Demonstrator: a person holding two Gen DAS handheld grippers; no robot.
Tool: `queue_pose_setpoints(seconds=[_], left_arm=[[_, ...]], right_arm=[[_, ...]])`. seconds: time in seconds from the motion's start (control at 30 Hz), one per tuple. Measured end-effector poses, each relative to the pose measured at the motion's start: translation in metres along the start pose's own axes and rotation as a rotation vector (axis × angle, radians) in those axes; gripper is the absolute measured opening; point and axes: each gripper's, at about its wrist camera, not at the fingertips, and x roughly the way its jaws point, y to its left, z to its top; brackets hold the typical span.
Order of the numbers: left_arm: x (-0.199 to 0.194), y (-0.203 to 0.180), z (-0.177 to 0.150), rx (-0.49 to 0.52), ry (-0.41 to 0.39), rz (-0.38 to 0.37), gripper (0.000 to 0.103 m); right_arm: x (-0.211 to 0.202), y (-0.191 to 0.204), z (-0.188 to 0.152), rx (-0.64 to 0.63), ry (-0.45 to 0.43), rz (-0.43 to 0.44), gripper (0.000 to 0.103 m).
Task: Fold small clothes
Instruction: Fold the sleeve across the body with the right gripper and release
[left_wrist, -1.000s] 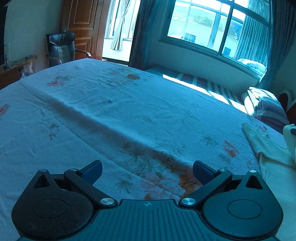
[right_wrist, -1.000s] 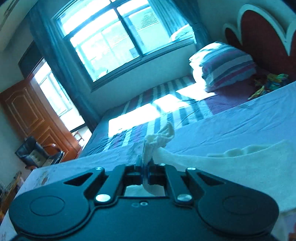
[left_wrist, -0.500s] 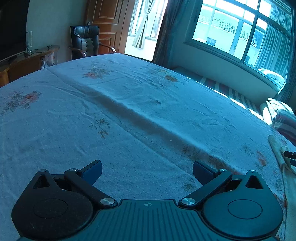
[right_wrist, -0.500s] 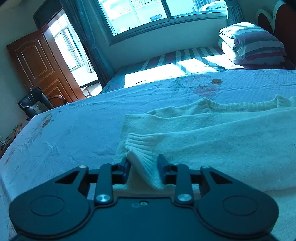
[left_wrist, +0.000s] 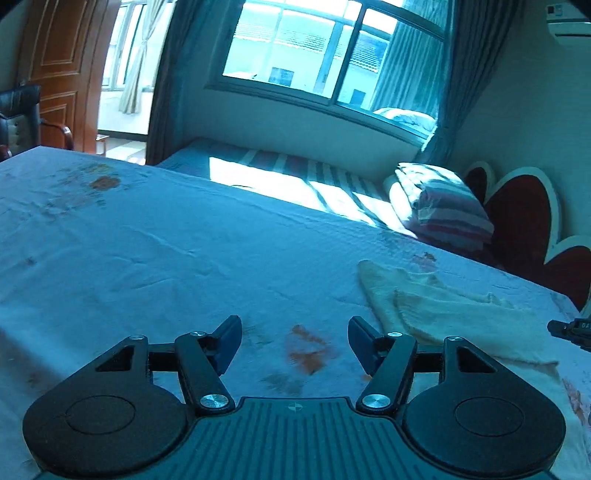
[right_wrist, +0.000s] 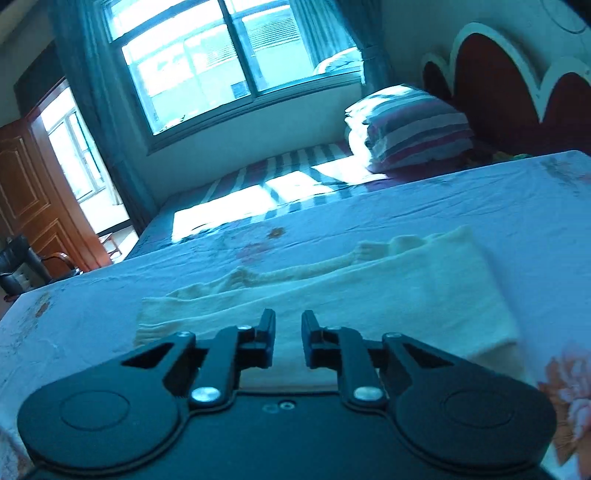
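A home bedroom: floral-sheeted bed (left_wrist: 184, 251), striped pillow (right_wrist: 410, 129), curtained window (left_wrist: 317, 55).

bed (left_wrist: 155, 236) | floral sheet | cream garment (right_wrist: 369, 291) lying flat on it

Bedroom, daylight with a blue cast: a large multi-pane window (left_wrist: 325, 59) with dark curtains (left_wrist: 461, 74) sits in the far wall, throwing bright sun patches onto a striped mattress (left_wrist: 295, 177) beyond the far edge of the bed (left_wrist: 166, 240), whose sheet carries a floral print. A folded striped quilt (left_wrist: 439, 206) lies at that mattress's head end, against a red scalloped headboard (left_wrist: 524, 221) with white trim. Far left: a brown wooden door (left_wrist: 62, 59), a black chair (left_wrist: 18, 110), and a second lit window (right_wrist: 74, 155).
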Motion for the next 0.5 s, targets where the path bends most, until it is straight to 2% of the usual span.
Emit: queue_pose_setpoints(seconds=[0.03, 0.1, 0.17, 0.23, 0.3, 0.37, 0.43, 0.47, 0.5], left_arm=[[0.014, -0.026, 0.004, 0.034, -0.007, -0.029, 0.064], [0.047, -0.076, 0.006, 0.104, 0.016, -0.095, 0.064], [0.079, -0.114, 0.003, 0.145, 0.055, -0.140, 0.064], [0.107, -0.140, -0.005, 0.190, 0.086, -0.148, 0.064], [0.131, -0.155, -0.016, 0.259, 0.144, -0.086, 0.064], [0.128, -0.162, -0.019, 0.320, 0.087, 0.013, 0.064], [0.124, -0.159, -0.008, 0.304, 0.038, 0.028, 0.064], [0.130, -0.158, -0.002, 0.296, 0.046, 0.037, 0.064], [0.138, -0.157, 0.005, 0.291, 0.071, 0.045, 0.064]], right_arm=[[-0.005, -0.025, 0.005, 0.008, -0.006, -0.060, 0.013], [-0.009, -0.064, 0.011, 0.020, -0.001, -0.115, 0.012], [-0.005, -0.086, 0.011, -0.003, 0.011, -0.123, 0.012], [0.008, -0.097, 0.003, -0.038, 0.050, -0.097, 0.012], [0.028, -0.101, -0.008, -0.082, 0.118, -0.094, 0.009], [0.031, -0.103, -0.013, -0.128, 0.127, -0.072, 0.007], [0.029, -0.103, -0.004, -0.147, 0.123, -0.050, 0.010], [0.028, -0.105, 0.004, -0.152, 0.095, -0.037, 0.017], [0.034, -0.110, 0.016, -0.151, 0.077, -0.028, 0.018]])
